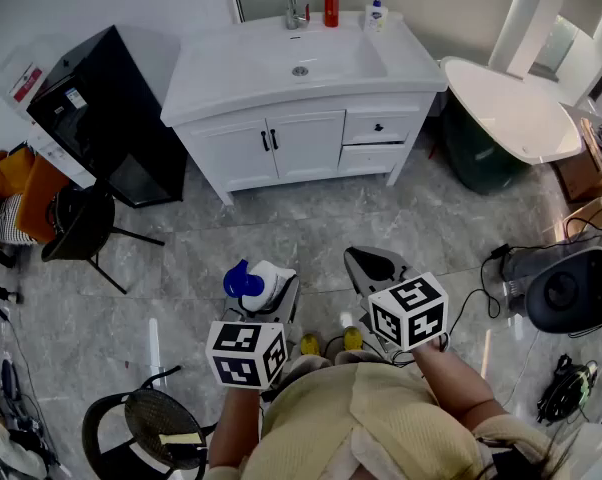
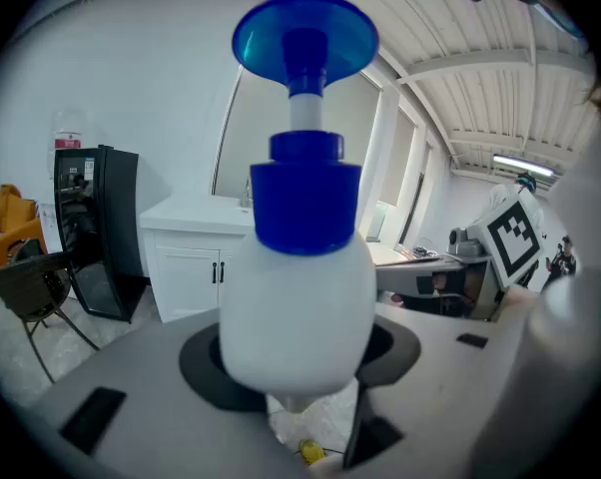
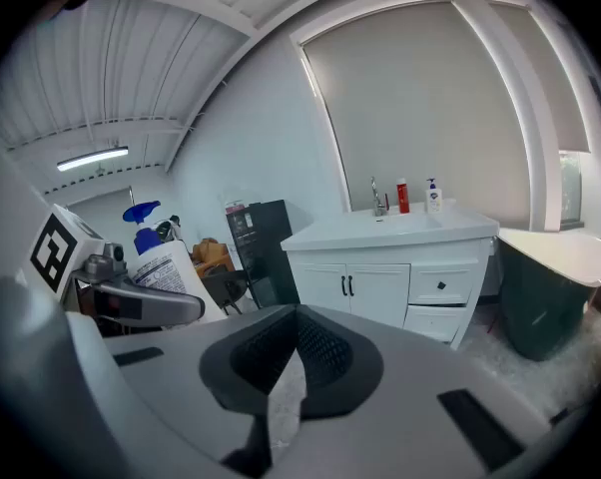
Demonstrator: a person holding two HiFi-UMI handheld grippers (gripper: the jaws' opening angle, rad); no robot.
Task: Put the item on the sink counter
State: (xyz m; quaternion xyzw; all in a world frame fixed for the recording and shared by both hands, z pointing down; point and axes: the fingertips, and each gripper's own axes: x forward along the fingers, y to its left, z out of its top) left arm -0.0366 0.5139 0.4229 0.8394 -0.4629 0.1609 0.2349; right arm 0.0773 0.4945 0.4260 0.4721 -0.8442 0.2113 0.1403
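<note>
Grip looks solid: left tool (image 2: 299, 355) clamps white blue-capped plastic pump bottle (image 2: 296, 287), right tool (image 3: 293, 352) closed and empty. I'd carry it upright onto the white sink counter (image 1: 221, 73).

You have the white pump bottle (image 2: 296, 307) with its blue pump head upright, clamped at the belly in your left gripper (image 2: 299, 367). The white sink counter (image 1: 211, 78) lies at your 12 o'clock, well apart from it.

The sink counter (image 1: 221, 68) is standing top centre, bottles (image 1: 331, 5) on its back edge; the pump bottle (image 1: 269, 280) is hanging lower centre.
</note>
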